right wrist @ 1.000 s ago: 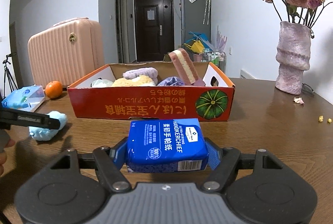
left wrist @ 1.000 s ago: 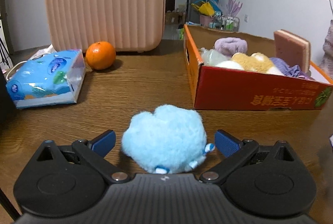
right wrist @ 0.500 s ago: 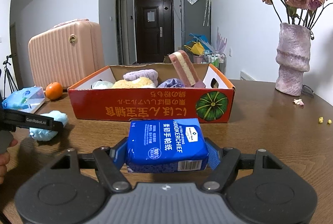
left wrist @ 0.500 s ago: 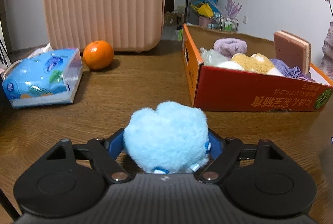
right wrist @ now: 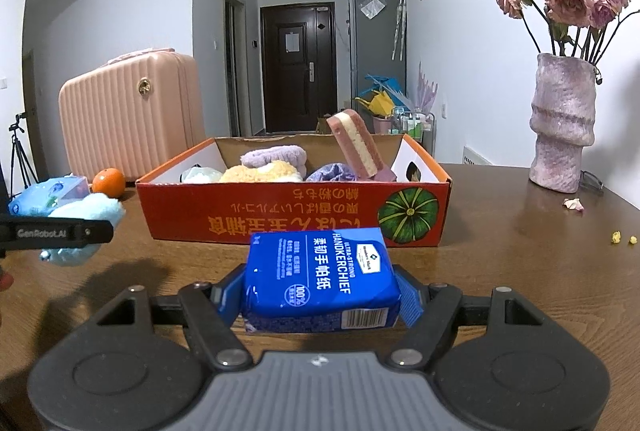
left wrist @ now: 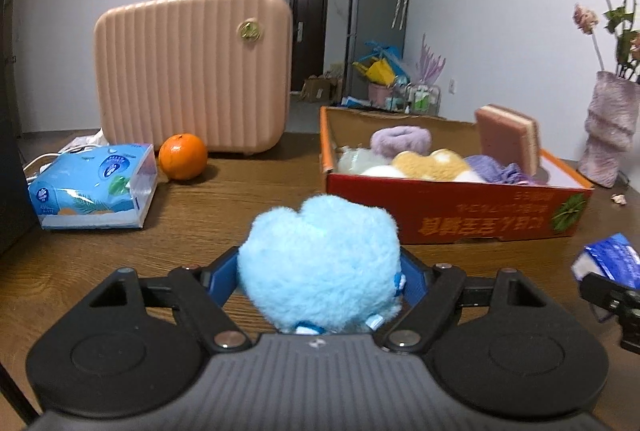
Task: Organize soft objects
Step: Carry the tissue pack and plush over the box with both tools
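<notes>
The blue plush (left wrist: 320, 263) sat clamped in the left gripper (left wrist: 320, 271), lifted off the table (left wrist: 240, 199). The box (left wrist: 452, 207) lay far and to the right of it. The right gripper (right wrist: 320, 295) grasped a tissue pack (right wrist: 320, 279), directly facing the box and nearer. Both pointed slightly downward.

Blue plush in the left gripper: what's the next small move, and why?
Probably carry it up and toward the red cardboard box, then release it over the soft items inside. The left gripper is closed on the blue plush, which the right wrist view shows raised off the table. The box stands just ahead, open-topped, with no obstacle between.
</notes>
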A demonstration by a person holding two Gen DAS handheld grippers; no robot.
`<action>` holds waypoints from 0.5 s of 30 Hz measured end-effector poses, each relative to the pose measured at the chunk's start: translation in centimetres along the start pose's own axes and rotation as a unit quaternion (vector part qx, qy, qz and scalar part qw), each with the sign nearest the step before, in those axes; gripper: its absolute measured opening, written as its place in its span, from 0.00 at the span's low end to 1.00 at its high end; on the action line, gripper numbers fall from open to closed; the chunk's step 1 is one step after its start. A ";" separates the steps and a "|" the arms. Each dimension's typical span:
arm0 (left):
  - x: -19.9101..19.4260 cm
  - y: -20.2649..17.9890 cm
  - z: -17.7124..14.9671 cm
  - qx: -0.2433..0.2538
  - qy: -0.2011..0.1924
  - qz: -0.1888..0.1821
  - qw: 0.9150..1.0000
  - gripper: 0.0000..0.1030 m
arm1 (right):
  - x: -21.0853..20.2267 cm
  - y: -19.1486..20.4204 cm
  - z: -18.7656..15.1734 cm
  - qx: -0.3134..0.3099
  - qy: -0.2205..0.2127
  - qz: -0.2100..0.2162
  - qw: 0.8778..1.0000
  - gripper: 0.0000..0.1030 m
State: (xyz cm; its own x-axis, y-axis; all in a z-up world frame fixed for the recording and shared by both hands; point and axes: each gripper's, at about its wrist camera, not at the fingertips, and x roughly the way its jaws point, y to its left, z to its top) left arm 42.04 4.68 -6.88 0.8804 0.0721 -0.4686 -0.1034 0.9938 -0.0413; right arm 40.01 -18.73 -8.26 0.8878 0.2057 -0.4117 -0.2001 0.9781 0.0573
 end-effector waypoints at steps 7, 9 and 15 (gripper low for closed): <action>-2.0 -1.8 -0.5 0.013 -0.016 -0.012 1.000 0.78 | -0.6 0.1 0.1 0.002 -0.015 0.004 1.000 0.71; -2.3 -2.1 -0.6 0.014 -0.019 -0.014 1.000 0.78 | -0.7 0.1 0.2 0.003 -0.018 0.006 1.000 0.71; -3.4 -3.0 -1.0 0.014 -0.029 -0.017 0.999 0.78 | -1.2 0.0 0.3 0.006 -0.029 0.009 1.000 0.71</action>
State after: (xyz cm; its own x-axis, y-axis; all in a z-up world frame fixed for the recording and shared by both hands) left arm 38.87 1.40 -6.02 0.9083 0.0417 -0.4162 -0.0598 0.9977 -0.0306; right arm 39.09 -18.95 -7.52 0.9067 0.2253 -0.3566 -0.2126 0.9743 0.0748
